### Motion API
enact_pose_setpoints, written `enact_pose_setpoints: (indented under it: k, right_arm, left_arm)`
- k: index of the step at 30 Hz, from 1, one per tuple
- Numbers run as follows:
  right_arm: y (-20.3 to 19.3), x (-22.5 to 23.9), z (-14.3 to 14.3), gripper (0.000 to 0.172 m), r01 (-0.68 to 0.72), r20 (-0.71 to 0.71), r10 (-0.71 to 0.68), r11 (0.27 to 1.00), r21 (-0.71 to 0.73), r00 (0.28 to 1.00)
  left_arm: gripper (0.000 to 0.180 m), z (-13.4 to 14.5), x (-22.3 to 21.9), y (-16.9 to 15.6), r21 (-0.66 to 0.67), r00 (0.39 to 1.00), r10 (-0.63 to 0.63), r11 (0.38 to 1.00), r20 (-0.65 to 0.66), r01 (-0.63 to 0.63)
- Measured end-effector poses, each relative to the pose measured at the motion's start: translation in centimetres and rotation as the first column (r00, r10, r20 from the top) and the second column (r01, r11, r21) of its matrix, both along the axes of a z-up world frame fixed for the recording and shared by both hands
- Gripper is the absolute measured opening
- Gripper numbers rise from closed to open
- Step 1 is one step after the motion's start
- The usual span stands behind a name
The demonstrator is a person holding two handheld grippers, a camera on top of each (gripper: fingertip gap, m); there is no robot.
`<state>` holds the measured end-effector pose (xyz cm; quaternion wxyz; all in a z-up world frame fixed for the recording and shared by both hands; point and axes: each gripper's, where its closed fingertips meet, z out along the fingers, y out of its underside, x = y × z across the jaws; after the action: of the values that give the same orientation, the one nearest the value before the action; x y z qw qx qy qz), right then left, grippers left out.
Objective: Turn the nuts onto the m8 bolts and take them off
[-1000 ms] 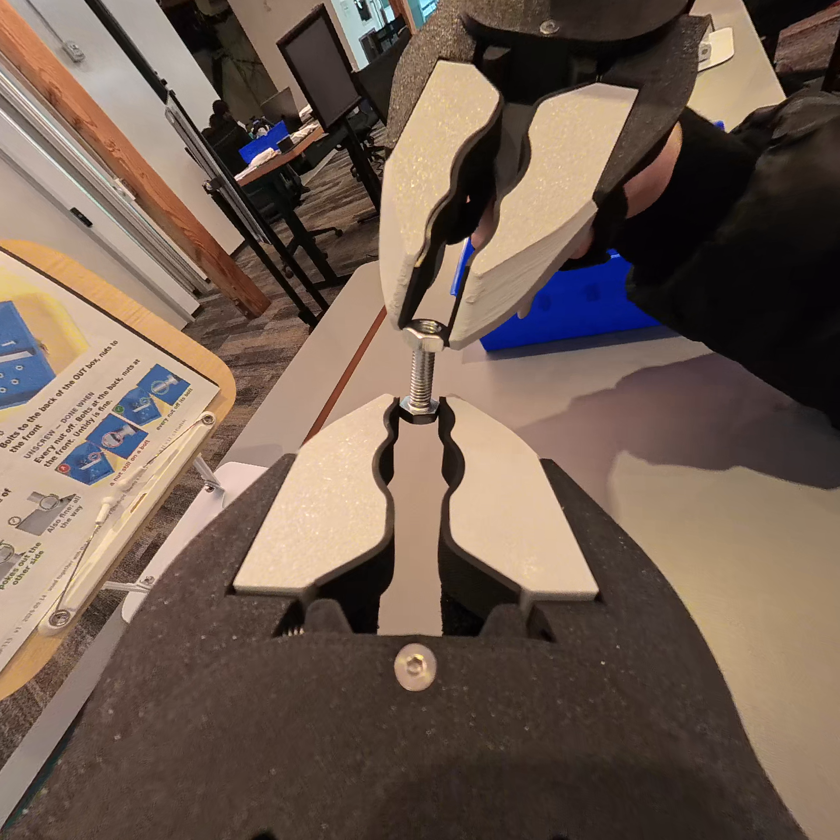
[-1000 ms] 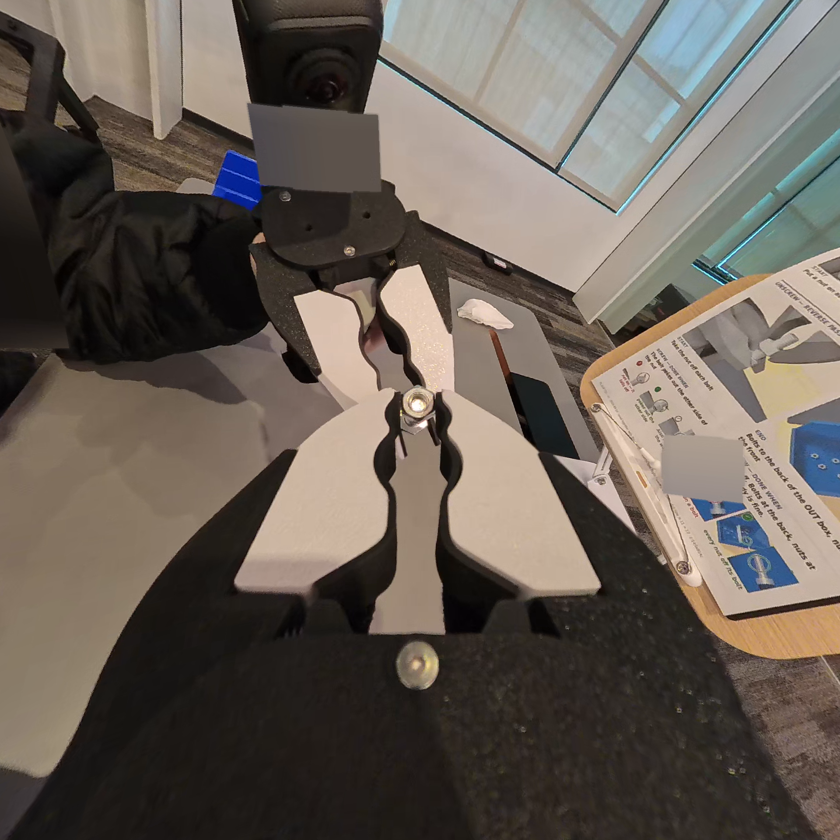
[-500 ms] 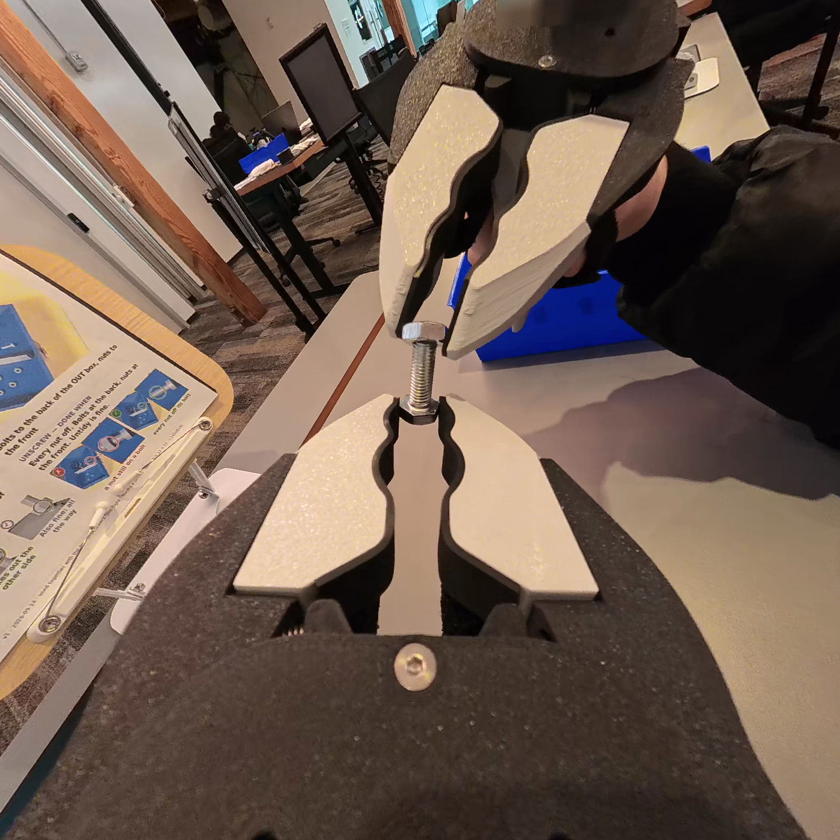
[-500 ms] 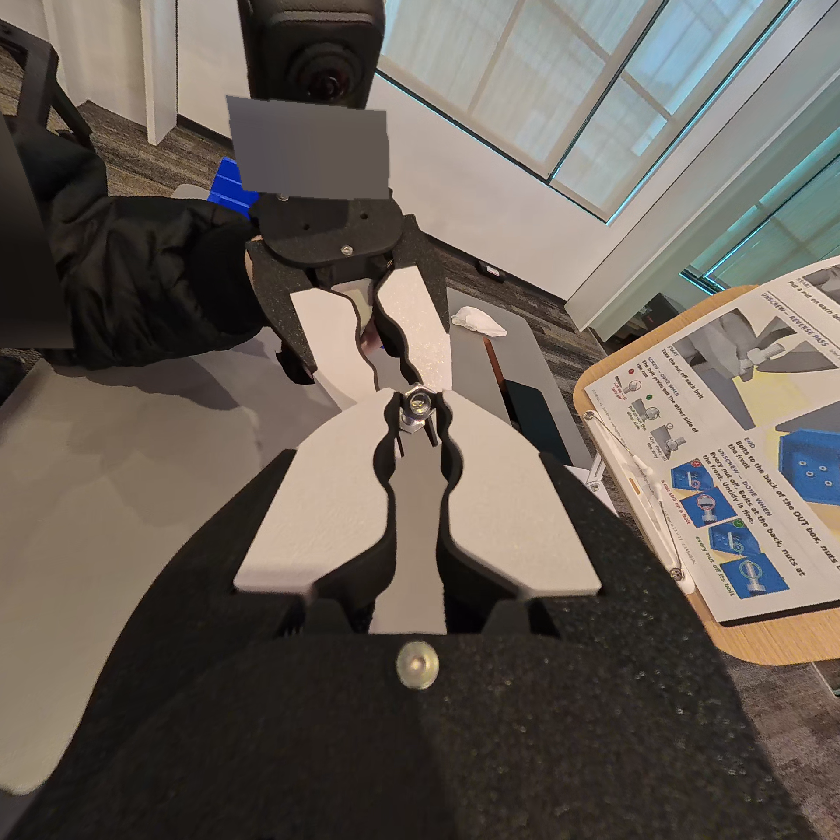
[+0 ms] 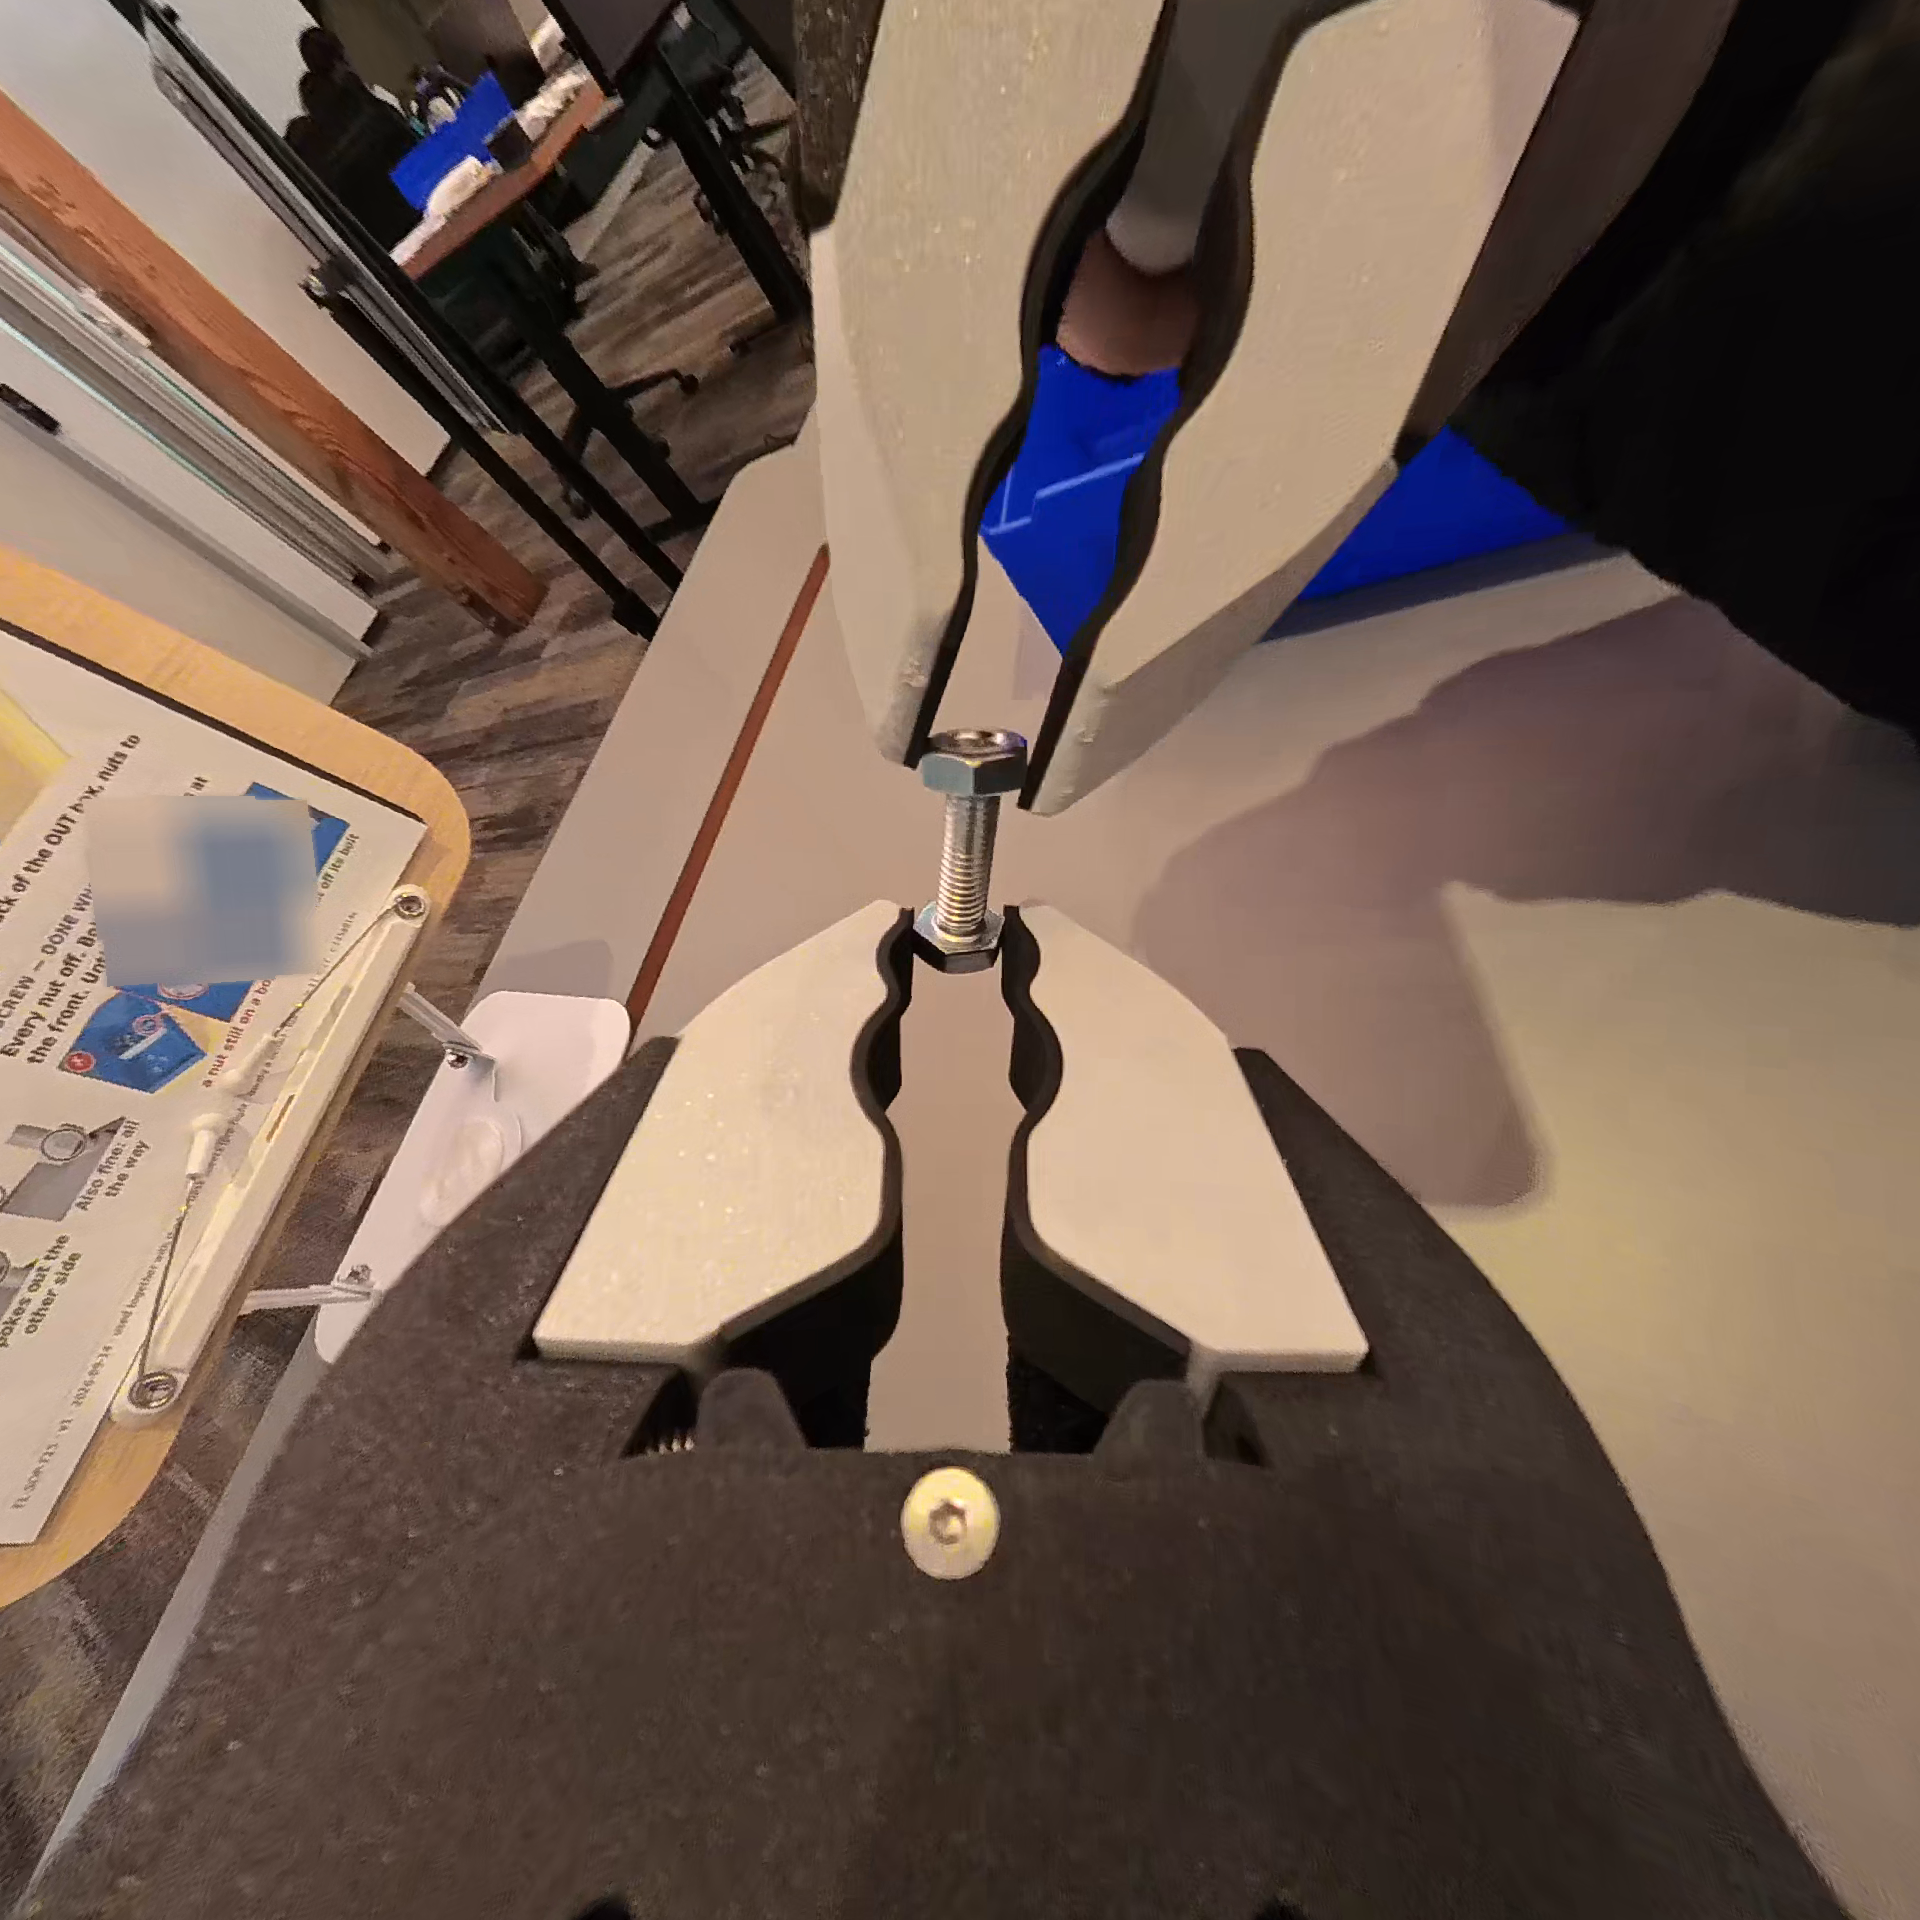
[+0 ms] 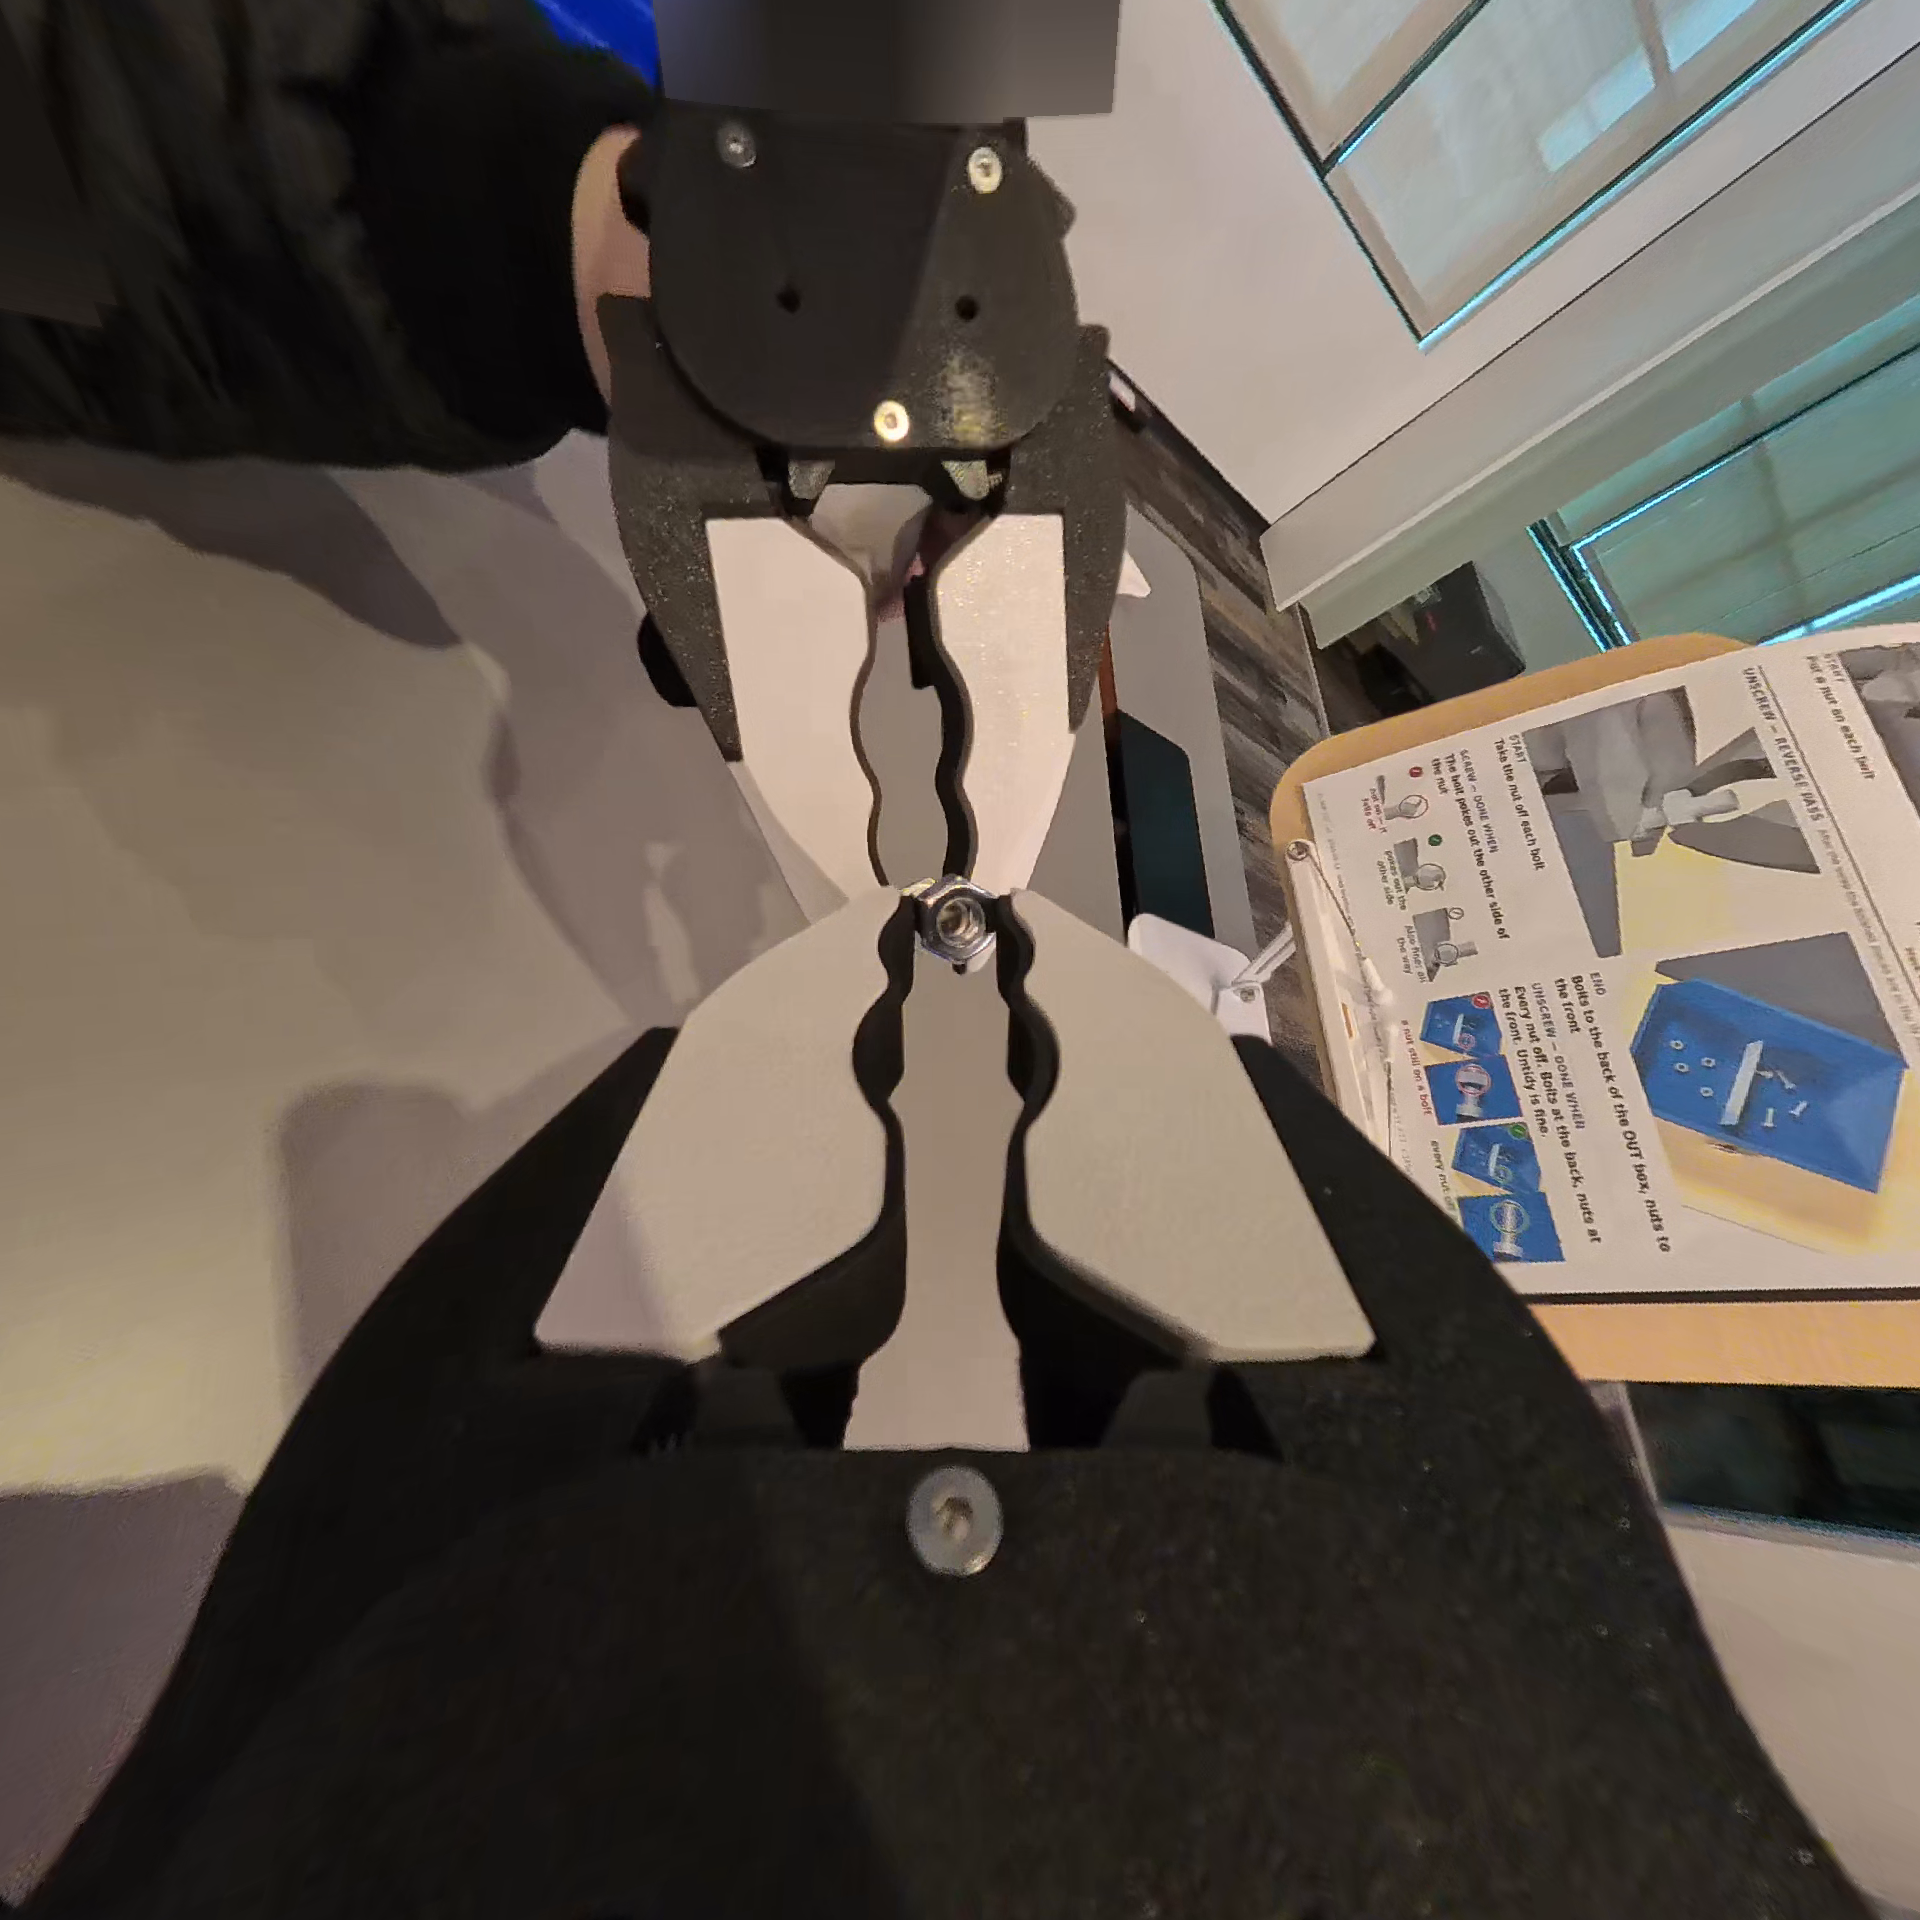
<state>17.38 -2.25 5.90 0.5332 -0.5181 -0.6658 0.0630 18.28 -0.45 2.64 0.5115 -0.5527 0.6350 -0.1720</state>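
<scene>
In the left wrist view, my left gripper (image 5: 956,925) is shut on a silver hex nut (image 5: 956,948) that sits on the threaded end of a silver bolt (image 5: 964,862). The bolt runs straight away from it, above the grey table (image 5: 1455,1091). My right gripper (image 5: 977,774) comes down from the top and is shut on the bolt's hex head (image 5: 974,767). In the right wrist view, my right gripper (image 6: 951,935) pinches the bolt head (image 6: 951,928) seen end-on. The left gripper (image 6: 928,878) faces it from above. The nut is hidden behind the head there.
A blue bin (image 5: 1081,499) stands on the table behind the right gripper. A printed instruction sheet on a wooden board (image 5: 125,1039) stands at the left on a white base (image 5: 520,1060); it also shows in the right wrist view (image 6: 1610,987). A black sleeve (image 5: 1714,312) holds the right gripper. Only a small space, under 4 cm, lies between the two pairs of fingers.
The two grippers have swung into line, facing each other straight along the bolt and looking closer. Both grasps hold, and the length of thread showing between head and nut looks the same.
</scene>
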Motion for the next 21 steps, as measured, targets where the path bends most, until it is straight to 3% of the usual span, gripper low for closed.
enact_pose_setpoints:
  k: [10,21]
  right_arm:
    - [-0.5,0.3,-2.1,0.014,0.017,0.148,-0.022,0.999,0.033,0.989]
    - [-1.0,0.2,-0.8,0.014,-0.011,0.098,0.003,0.996,0.087,0.995]
  left_arm:
    - [0.016,-1.8,-0.4,-0.7,-0.012,0.992,-0.058,0.998,-0.109,0.057]
    - [0.016,-1.2,-0.1,-1.6,-0.064,0.991,-0.129,0.99,-0.047,0.126]
